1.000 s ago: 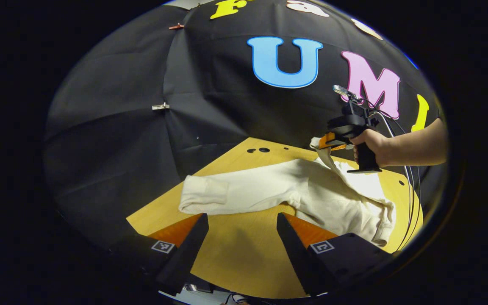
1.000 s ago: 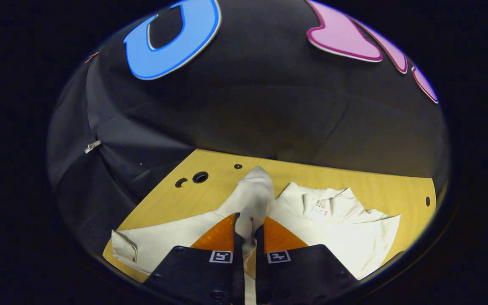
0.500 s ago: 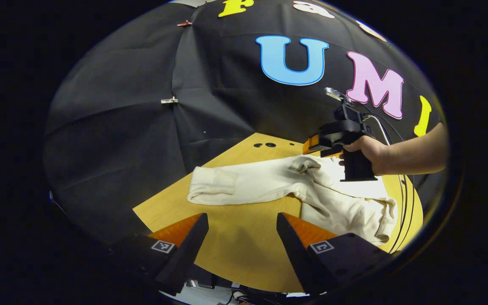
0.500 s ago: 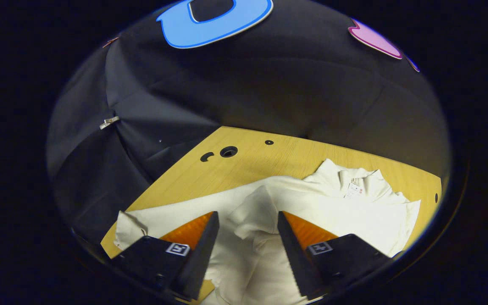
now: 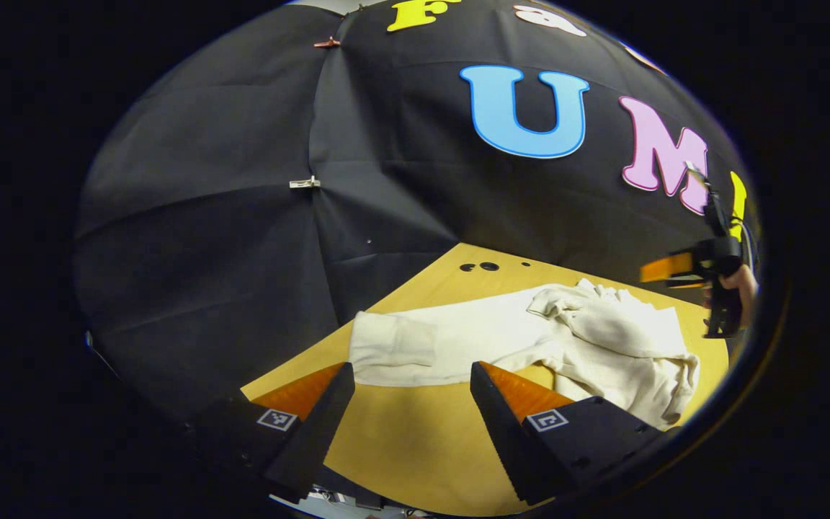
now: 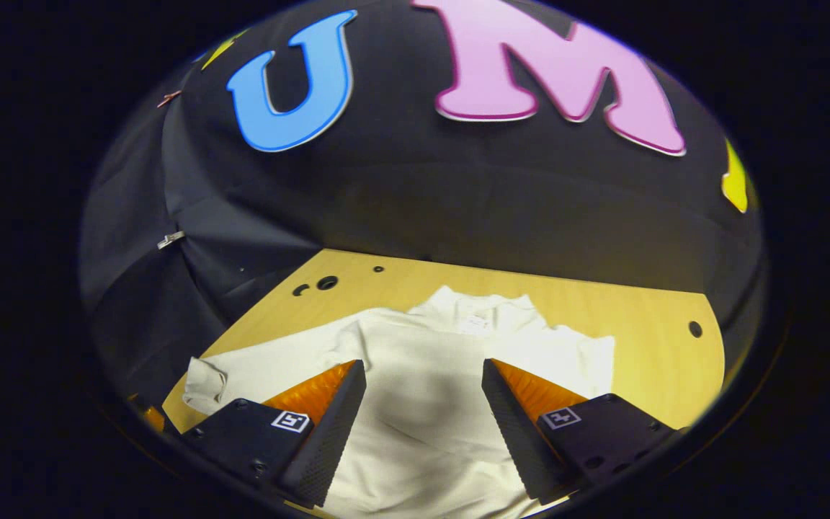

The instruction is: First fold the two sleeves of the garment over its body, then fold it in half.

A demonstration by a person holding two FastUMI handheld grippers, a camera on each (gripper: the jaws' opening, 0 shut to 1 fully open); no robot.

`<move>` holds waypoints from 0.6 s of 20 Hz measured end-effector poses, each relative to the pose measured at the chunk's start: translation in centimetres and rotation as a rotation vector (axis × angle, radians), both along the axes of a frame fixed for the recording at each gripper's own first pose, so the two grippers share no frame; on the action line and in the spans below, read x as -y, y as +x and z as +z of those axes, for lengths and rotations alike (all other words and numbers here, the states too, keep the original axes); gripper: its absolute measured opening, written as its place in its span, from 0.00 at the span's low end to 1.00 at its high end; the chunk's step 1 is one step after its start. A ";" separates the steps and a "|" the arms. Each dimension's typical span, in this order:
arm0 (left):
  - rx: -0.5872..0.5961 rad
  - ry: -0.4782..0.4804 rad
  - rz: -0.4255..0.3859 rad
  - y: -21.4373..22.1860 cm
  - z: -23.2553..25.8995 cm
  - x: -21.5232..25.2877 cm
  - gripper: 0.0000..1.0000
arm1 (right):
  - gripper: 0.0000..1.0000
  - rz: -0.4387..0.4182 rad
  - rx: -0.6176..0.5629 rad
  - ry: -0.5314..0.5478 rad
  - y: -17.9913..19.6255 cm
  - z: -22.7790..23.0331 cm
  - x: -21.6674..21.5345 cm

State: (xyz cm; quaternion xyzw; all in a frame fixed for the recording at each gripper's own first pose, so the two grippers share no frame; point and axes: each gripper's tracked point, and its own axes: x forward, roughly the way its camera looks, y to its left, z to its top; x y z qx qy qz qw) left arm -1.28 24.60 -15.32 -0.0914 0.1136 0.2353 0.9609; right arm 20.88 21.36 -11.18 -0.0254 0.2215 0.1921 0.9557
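On the table: the cream garment (image 5: 602, 346) lies spread on the yellow wooden table (image 5: 400, 447), its collar toward the black cloth wall.
Right sleeve: it is folded over the body and lies as a bunched ridge (image 5: 588, 317) on top of the chest; the fold is not very flat.
Left sleeve: it is stretched out flat to the side, and its cuff (image 5: 390, 346) lies just beyond the tips of the left gripper.
Left gripper (image 5: 412, 404): its jaws stand wide apart and hold nothing; it hovers above bare table, near the cuff.
Right gripper (image 6: 422, 411): its jaws are also apart and empty, above the body of the garment; in the left gripper view it is seen at the far right edge (image 5: 674, 270), held by a hand (image 5: 735, 285), well apart from the cloth.
Step in hand, as I judge: one sleeve is done, so the left sleeve should be folded next.
How to do it well: bring the left gripper down on the cuff, take both layers of cloth between the fingers, lift only a little, carry the cuff across the chest and lay it beside the first sleeve.
Care: if the grip takes one layer only, the sleeve may twist; pulling too high could drag the whole garment on the table.
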 end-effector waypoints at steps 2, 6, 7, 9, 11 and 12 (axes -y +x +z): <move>-0.010 0.007 0.008 1.2 -0.9 -1.7 0.99 | 0.99 -0.071 0.000 -0.003 -0.9 0.1 5.0; -0.037 0.013 0.028 4.0 -2.7 -5.0 1.00 | 0.99 -0.216 -0.015 -0.007 -3.5 -0.2 15.1; -0.039 0.012 0.037 4.6 -3.0 -5.7 1.00 | 0.99 -0.251 -0.026 -0.012 -4.1 -0.5 17.3; -0.038 0.019 0.042 6.1 -3.4 -7.0 0.99 | 0.99 -0.326 -0.027 -0.011 -5.1 -0.1 21.8; -0.064 0.005 0.044 7.5 -4.8 -8.0 1.00 | 0.99 -0.401 -0.014 0.003 -6.5 0.9 25.8; -0.080 -0.011 0.045 8.1 -5.6 -8.4 1.00 | 0.99 -0.430 -0.025 0.018 -7.2 0.9 27.1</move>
